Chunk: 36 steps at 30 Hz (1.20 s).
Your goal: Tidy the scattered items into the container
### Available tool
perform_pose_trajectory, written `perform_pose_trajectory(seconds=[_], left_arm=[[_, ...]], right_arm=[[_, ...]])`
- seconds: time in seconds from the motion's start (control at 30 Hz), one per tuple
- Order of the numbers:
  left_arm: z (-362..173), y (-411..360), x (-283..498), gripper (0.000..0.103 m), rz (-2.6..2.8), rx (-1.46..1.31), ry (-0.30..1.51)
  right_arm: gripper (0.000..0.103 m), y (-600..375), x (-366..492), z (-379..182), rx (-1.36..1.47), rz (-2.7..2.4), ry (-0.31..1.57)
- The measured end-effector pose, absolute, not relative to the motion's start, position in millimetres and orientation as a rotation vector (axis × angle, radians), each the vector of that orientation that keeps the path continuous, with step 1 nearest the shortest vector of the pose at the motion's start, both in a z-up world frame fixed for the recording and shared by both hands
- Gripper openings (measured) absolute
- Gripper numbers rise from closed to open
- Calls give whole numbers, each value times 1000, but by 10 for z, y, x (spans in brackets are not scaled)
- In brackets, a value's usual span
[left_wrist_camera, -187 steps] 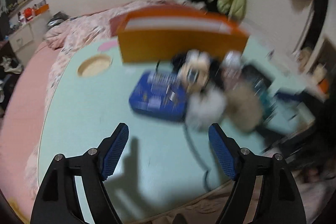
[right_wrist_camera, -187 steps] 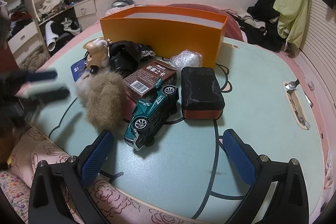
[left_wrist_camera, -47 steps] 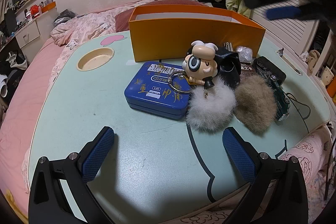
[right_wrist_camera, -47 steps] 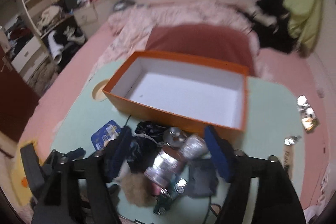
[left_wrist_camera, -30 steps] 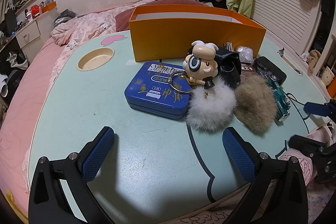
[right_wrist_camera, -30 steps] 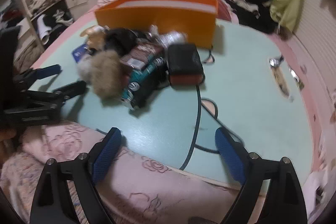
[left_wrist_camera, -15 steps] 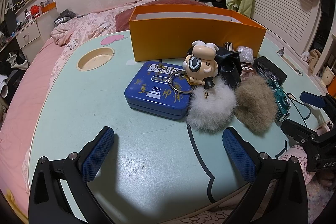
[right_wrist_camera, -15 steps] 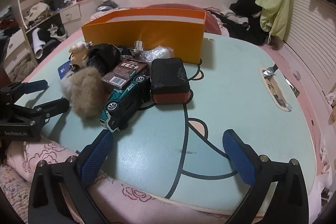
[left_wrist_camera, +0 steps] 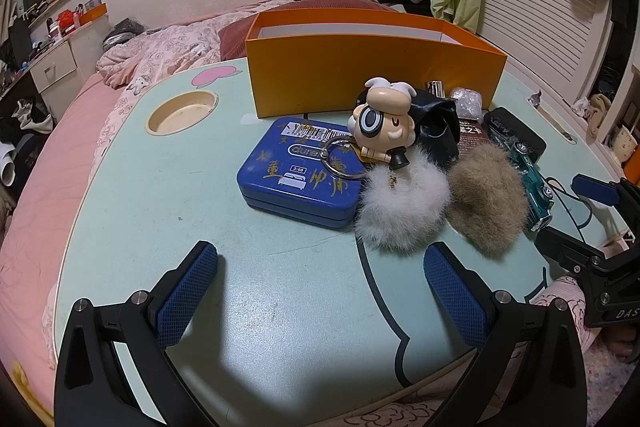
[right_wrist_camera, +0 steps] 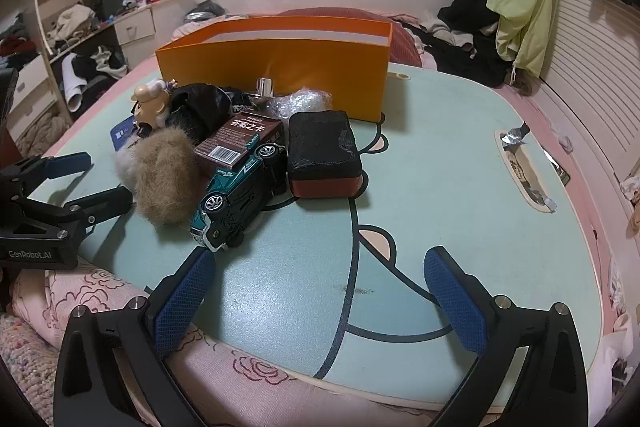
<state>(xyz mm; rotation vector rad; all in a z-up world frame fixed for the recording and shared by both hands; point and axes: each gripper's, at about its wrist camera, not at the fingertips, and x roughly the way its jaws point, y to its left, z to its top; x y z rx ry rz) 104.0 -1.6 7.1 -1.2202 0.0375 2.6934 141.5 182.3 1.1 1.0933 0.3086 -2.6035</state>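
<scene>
Since half a second ago, nothing on the table has shifted; the right gripper (right_wrist_camera: 318, 287) has held its place at the near edge.

Table (left_wrist_camera: 168, 195): pale green, cartoon print, round cup recess toward its far left corner.
Orange box (left_wrist_camera: 372, 67): open-topped container, upright at the far edge, interior white.
Blue tin (left_wrist_camera: 296, 175): flat, mid-table, in front of the box.
Black-and-red case (right_wrist_camera: 324, 155): right of the cluster, near the box's right corner.
Brown pompom (left_wrist_camera: 486, 199) and white pompom (left_wrist_camera: 402, 205): side by side, touching, right of the tin.
Green toy car (right_wrist_camera: 240, 191): tipped on its side, against a brown carton (right_wrist_camera: 240, 139).
Sheep keychain (left_wrist_camera: 382, 125): resting on the tin's right edge.
Left gripper (left_wrist_camera: 320, 281): fingers spread wide, holding nothing, above the table's near edge.
Right gripper: likewise spread and unladen.
</scene>
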Motion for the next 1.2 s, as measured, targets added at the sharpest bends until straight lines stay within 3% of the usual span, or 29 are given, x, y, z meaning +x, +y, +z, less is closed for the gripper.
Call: perform_pose_trajectory(seconds=[1.2], left_arm=[[133,-53,1137,103,2648,-1151,25]], right_arm=[[103,1809,1411,19,1091,-2602,295]])
